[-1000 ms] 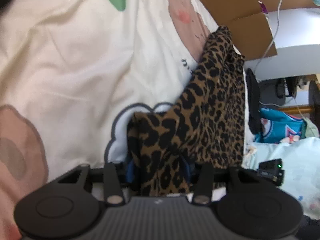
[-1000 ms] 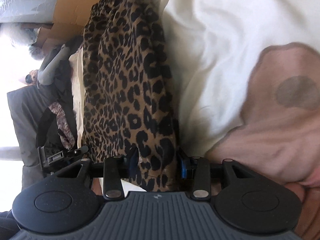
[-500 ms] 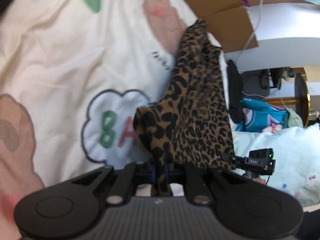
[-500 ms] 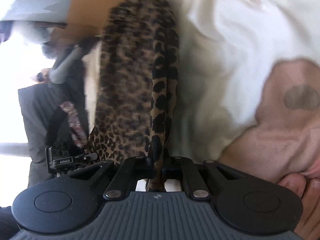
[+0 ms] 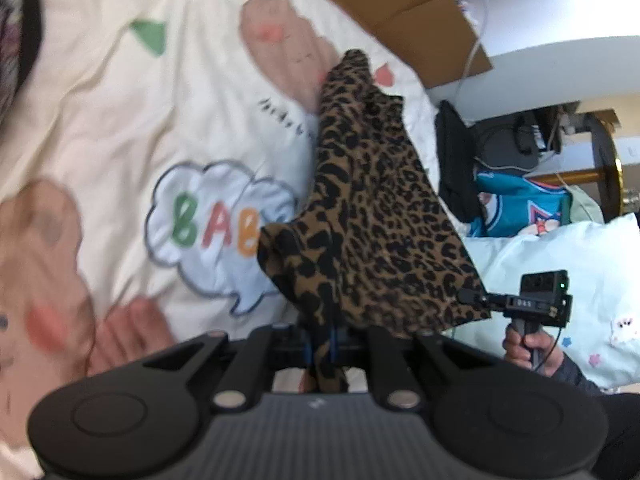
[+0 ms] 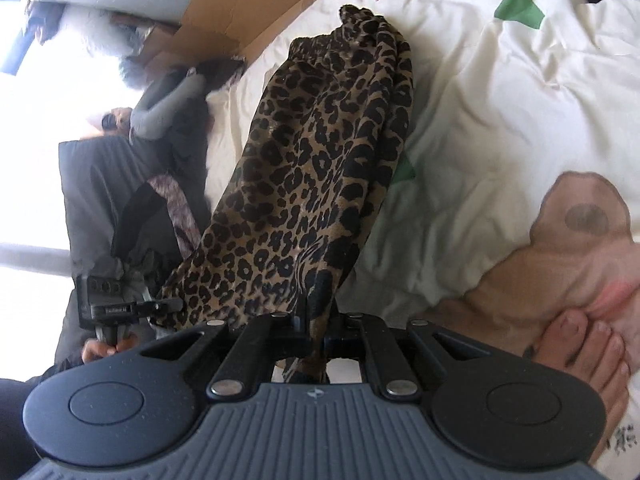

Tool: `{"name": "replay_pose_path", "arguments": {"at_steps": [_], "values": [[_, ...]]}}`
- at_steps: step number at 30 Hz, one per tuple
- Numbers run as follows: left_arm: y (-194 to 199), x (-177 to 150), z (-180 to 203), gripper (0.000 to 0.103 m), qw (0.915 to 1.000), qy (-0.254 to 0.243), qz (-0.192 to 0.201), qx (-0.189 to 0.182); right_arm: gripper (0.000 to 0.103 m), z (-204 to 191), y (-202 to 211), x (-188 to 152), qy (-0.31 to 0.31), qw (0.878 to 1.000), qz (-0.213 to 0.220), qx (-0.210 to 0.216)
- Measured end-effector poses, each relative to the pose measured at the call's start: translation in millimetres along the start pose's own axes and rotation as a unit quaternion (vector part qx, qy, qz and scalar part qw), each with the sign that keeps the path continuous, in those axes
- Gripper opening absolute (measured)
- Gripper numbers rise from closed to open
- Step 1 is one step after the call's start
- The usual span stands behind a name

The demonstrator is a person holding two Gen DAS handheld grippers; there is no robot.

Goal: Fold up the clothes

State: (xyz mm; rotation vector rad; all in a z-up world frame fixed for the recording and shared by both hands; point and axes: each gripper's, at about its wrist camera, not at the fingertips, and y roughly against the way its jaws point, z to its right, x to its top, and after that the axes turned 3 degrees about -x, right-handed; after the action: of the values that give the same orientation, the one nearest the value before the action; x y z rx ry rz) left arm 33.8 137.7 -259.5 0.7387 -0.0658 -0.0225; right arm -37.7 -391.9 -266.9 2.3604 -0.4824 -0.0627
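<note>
A leopard-print garment hangs stretched above a cream bedspread printed with bears and a "BAB" cloud. My left gripper is shut on one near corner of it. My right gripper is shut on the other near corner of the garment. The far end with its gathered waistband rests on the bedspread. Each view shows the other gripper at the cloth's far corner: the right one and the left one.
Brown cardboard lies past the bed's far edge. Dark clothes and a teal garment are heaped beside the bed. A pale blue pillow is at right. A bare foot rests on the bedspread.
Both grippers closed on the garment's near corners and lifted them. The cloth now hangs stretched between them, more of the bedspread showing beneath.
</note>
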Motion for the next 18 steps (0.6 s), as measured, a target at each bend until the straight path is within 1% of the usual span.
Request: {"name": "replay_pose_path", "arguments": {"at_steps": [5,8,12,17,18], "values": [[3.7,-10.1,-5.5,0.008,0.9996,0.008,-0.016,0.02,0.003,-6.0,-1.7,-10.1,0.023,0.999,-0.023,-0.011],[8.3,-10.4,-2.1,0.008,0.9995,0.004,-0.021,0.021,0.003,-13.8,-1.9,-9.5,0.045,0.998,-0.039,-0.019],[15.6,-5.3,6.1,0.008,0.9994,-0.011,-0.026,0.019,0.003,-23.8,4.5,-4.8,0.066,0.996,-0.052,-0.02],[16.6,1.1,11.3,0.008,0.9986,-0.03,-0.039,0.019,0.003,-29.9,16.4,-1.7,0.073,0.996,-0.06,-0.003],[14.2,2.3,9.7,0.008,0.9986,-0.029,-0.039,0.02,0.003,-24.6,15.1,-2.1,0.065,0.996,-0.058,0.001]]}}
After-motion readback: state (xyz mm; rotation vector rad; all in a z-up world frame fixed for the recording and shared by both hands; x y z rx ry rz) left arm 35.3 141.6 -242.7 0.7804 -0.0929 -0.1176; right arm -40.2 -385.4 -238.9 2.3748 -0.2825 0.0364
